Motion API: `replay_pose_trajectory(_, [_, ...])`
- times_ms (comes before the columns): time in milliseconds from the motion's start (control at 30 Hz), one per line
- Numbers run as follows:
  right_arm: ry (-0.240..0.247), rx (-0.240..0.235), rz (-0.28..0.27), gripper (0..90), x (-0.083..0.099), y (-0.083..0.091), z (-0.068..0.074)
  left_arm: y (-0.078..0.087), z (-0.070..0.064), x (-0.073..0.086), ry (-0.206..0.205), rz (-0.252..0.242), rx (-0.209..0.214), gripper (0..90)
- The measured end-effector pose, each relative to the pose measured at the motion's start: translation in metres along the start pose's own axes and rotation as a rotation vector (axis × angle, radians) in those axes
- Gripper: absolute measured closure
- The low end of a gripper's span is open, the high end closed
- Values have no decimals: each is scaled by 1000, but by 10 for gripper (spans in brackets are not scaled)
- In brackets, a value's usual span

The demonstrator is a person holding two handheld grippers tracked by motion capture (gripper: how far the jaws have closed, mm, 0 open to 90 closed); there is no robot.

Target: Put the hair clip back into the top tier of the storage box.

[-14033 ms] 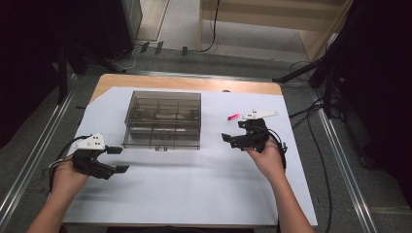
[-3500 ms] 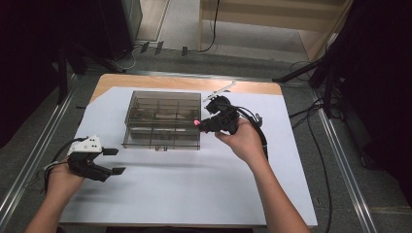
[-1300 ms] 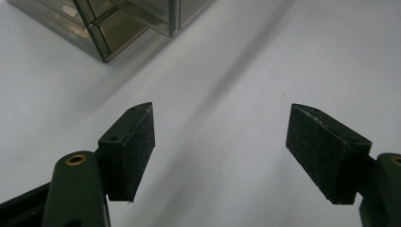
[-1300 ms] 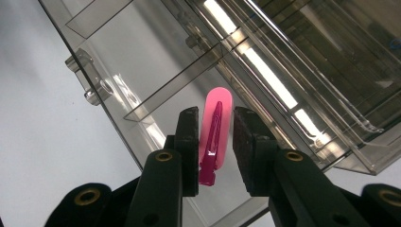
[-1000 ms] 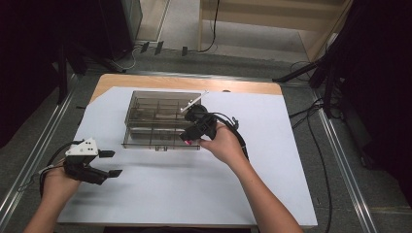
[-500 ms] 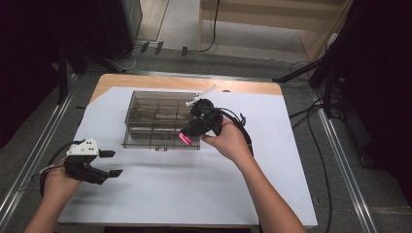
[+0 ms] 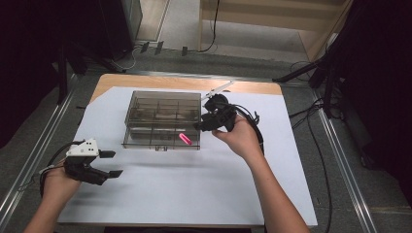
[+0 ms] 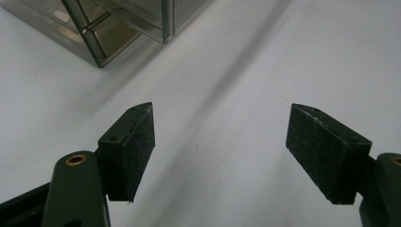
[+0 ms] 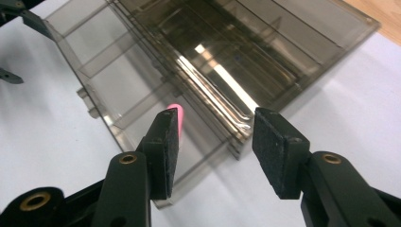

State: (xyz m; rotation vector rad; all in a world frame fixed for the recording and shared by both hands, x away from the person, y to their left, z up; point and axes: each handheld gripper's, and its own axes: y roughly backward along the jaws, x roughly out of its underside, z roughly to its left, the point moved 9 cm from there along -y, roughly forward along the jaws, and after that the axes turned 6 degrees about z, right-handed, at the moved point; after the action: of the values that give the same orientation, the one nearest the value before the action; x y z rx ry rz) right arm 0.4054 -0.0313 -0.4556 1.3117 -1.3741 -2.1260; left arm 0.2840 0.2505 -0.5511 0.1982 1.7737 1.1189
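Note:
A smoky clear organiser box with several compartments sits on the white sheet. A small pink piece lies inside its front right compartment. My right gripper hovers open at the box's right edge, a little right of the pink piece and apart from it. In the right gripper view the pink piece peeks out behind the left pad of my right gripper, with the box beyond. My left gripper rests open at the front left, empty. In its own view the left gripper faces bare sheet, with a box corner beyond.
The white sheet covers most of the wooden table. Cables trail from the right gripper across the sheet. Metal rails run along both sides of the table.
My right gripper carried the pink piece from the table's right side over to the box. It has let go: the piece now lies in the front right compartment. The left gripper barely moved.

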Motion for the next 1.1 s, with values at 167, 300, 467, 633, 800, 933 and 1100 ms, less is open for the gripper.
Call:
replay_pose_trajectory(167, [-26, 15, -14, 461, 6, 5, -15, -2, 0, -2, -4, 3, 3, 260])
replay_pose_trajectory(300, [-62, 39, -45, 386, 11, 13, -31, -3, 1, -3, -7, 4, 6, 260])
replay_pose_trajectory(467, [-117, 92, -88, 302, 18, 19, -50, -4, 0, -5, -14, 4, 10, 260])
replay_pose_trajectory(633, [-119, 55, -100, 199, 28, 19, -59, -5, 0, -6, -16, 5, 13, 260])
replay_pose_trajectory(800, [-149, 61, -90, 207, 38, 17, -73, -6, 0, -7, -17, 6, 15, 260])
replay_pose_trajectory(933, [-177, 79, -76, 207, 51, 11, -86, -7, 0, -8, -18, 6, 17, 260])
replay_pose_trajectory(1100, [-191, 89, -46, 206, 64, 1, -98, -7, 1, -8, -18, 7, 17, 260])
